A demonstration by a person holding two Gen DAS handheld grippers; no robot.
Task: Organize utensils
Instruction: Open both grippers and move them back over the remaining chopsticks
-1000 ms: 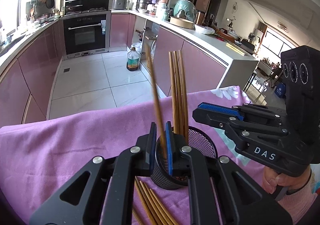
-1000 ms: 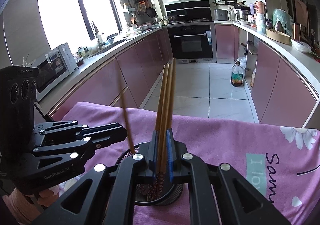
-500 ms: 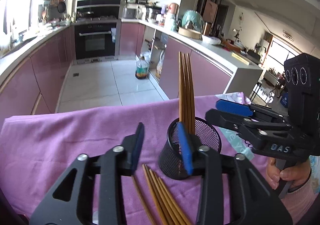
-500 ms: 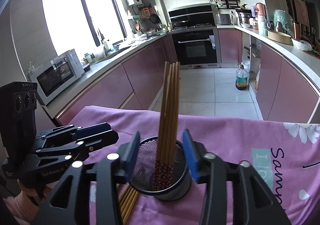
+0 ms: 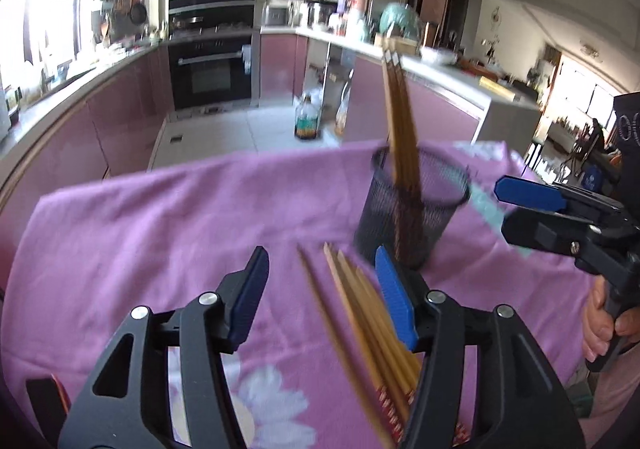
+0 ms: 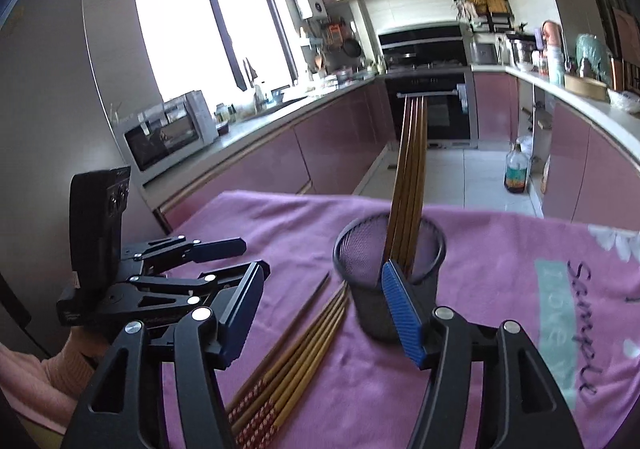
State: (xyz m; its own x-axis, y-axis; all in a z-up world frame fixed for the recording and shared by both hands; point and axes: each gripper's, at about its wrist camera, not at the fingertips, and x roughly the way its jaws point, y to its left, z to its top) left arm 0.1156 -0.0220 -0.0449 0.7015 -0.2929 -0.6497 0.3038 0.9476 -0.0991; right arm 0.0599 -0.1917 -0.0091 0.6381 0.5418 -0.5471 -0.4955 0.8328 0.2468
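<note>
In the left wrist view, the purple cloth covers the counter up to its far edge, beyond which the kitchen floor drops away; the left half of the cloth lies bare, giving wide room on that side. The left claw has just been opening and stands apart, nothing pressed by its pads. The loose chopsticks lie flat on the cloth between its fingers, nearer the right one. The mesh cup stands just beyond that finger, with chopsticks upright in it, leaning slightly left. The right claw is near the cup's right side. In the right wrist view, the cloth runs free to the right of the cup, with print on it, and its far edge meets the floor. The right claw has also just been opening; its fingers are apart and grip nothing. The cup sits just behind its right finger, and the chopsticks lie between the fingers, tips beside the cup's base. The left claw is over the cloth at left, apart.
</note>
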